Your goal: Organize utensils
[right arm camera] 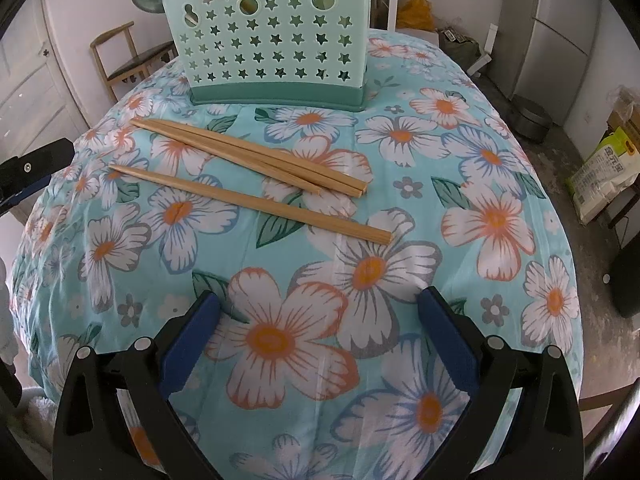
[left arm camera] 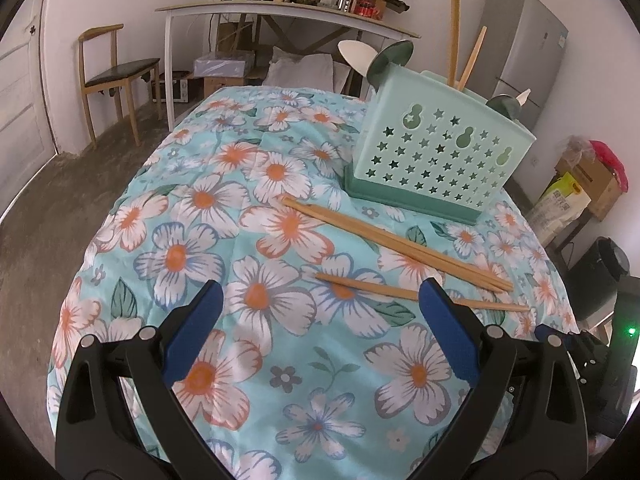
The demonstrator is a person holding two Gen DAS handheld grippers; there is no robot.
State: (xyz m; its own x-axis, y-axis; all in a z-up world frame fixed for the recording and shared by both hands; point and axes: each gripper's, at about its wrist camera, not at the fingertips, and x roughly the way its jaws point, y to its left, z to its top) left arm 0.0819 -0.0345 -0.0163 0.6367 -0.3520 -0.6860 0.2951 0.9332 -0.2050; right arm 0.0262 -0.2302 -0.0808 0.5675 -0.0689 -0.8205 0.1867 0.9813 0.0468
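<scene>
Three loose wooden chopsticks lay on the floral-clothed counter in front of one mint-green utensil holder: a touching pair of chopsticks nearest the holder and a single chopstick just beside them, toward the cameras. The holder stood upright and contained two more upright chopsticks plus ladle-type utensils whose exact count could not be determined. The left tongs and the right tongs were both spread wide, holding nothing, above the cloth.
</scene>
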